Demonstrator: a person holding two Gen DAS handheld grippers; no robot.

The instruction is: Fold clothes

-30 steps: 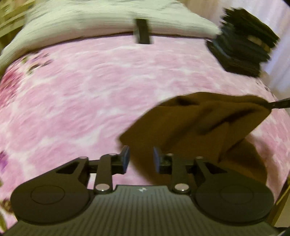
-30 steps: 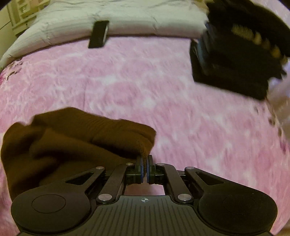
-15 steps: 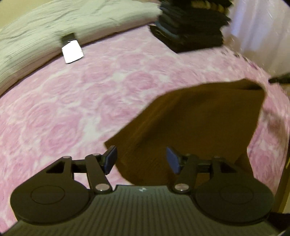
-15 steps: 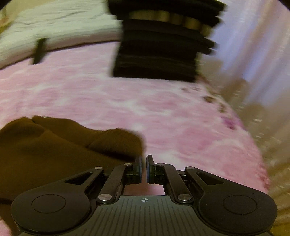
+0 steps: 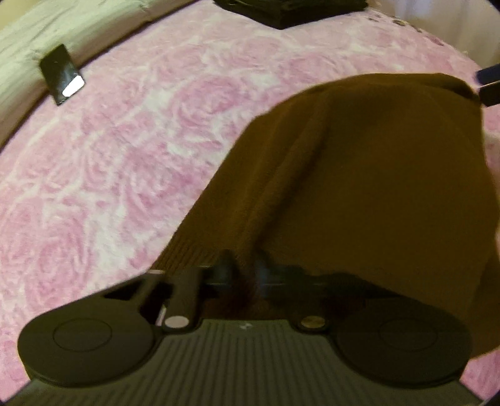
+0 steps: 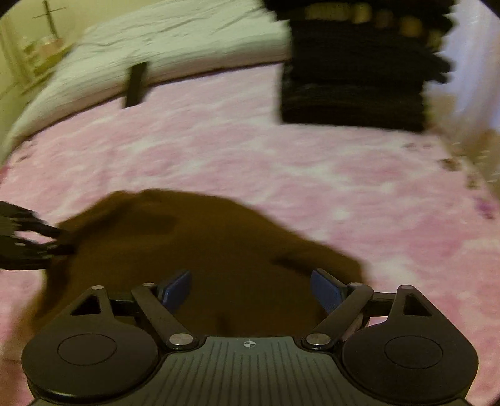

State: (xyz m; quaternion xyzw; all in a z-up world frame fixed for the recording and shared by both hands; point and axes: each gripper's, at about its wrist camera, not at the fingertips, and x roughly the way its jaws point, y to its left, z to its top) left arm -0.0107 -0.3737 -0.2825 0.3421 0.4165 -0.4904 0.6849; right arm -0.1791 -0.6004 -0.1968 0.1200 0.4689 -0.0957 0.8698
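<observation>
left wrist view: the left gripper (image 5: 242, 271) is pinched on the ribbed edge of the brown garment (image 5: 359, 175), it seems, through the blur. right gripper (image 6: 250, 289) jaws are opening, spread above the cloth lying on the pink bedspread (image 6: 281, 162).

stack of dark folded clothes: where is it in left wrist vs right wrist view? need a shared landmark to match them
Left wrist: stack of dark folded clothes at the top edge, right of centre, only its lowest layers in frame.
Right wrist: the stack fills the upper right, standing on the pink bedspread.
Shared landmark: the black phone leaning on the pale pillow, upper left in both views, left of the stack.
</observation>
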